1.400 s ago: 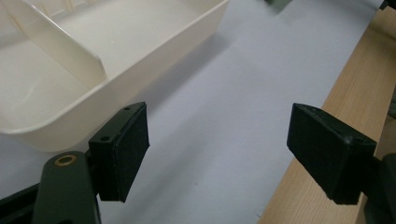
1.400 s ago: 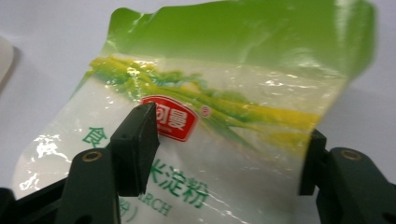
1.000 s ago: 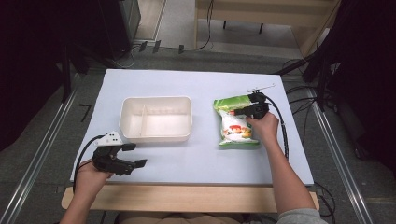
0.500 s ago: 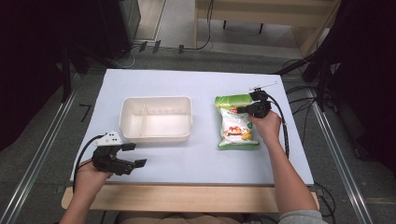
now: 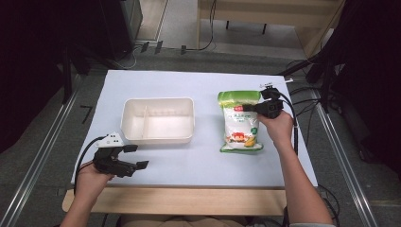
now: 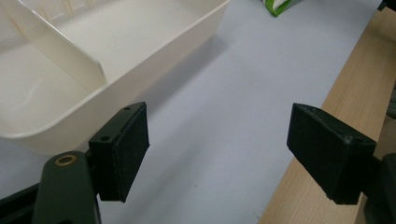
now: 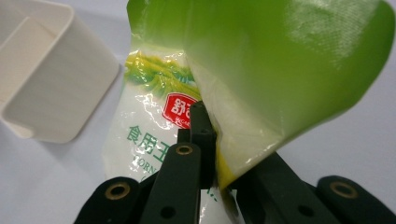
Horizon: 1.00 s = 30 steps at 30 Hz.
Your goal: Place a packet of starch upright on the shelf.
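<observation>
The divided cream tray [image 5: 158, 120] sits empty left of the green-topped bag [image 5: 240, 122], which the right gripper [image 5: 255, 108] pinches at its edge, while the left gripper [image 5: 135, 157] gapes open.

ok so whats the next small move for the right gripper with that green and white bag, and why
Probably carry the green and white plastic bag leftward toward the cream plastic divided tray. The right gripper is shut on the bag's edge, the tray sits empty beside it, and the left gripper is open, apart.

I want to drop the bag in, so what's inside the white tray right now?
The tray looks bare inside: one divider splits it into a narrow part and a wide part, nothing lying in either. The near wall hides a strip of its floor.
</observation>
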Available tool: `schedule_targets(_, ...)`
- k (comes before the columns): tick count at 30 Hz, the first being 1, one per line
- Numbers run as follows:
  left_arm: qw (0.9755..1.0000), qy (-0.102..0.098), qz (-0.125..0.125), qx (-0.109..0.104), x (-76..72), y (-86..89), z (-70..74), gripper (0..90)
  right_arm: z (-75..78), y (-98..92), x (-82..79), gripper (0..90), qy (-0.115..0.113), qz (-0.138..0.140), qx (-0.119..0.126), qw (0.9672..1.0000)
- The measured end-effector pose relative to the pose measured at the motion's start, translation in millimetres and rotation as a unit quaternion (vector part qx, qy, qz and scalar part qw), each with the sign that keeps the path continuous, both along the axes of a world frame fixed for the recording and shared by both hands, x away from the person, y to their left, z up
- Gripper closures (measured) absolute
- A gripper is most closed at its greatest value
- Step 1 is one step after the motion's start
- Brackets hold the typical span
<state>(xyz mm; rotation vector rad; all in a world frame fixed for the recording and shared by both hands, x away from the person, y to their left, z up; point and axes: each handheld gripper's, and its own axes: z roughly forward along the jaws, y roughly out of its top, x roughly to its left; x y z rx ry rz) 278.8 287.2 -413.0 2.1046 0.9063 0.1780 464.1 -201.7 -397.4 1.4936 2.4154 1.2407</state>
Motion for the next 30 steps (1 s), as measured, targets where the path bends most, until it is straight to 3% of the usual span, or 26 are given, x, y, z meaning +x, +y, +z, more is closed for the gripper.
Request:
schedule_targets(6, 1.0, -0.001, -0.001, 0.0, 0.4, 0.6, 0.9, 21.6, 15.4, 2.7, -9.8, 89.3, -0.004, 0.014, 0.004, 0.9999)
schedule_targets(13, 1.0, -0.001, -0.003, -0.001, 0.8, 0.9, 0.8, 21.6, 38.5, 8.4, -21.6, 89.5, -0.033, 0.033, 0.007, 0.9989)
schedule_targets(30, 1.0, 0.0, -0.001, 0.001, 1.0, -0.1, 0.4, 21.6, 72.8, 14.1, -36.3, 89.6, -0.072, 0.041, 0.017, 0.9964)
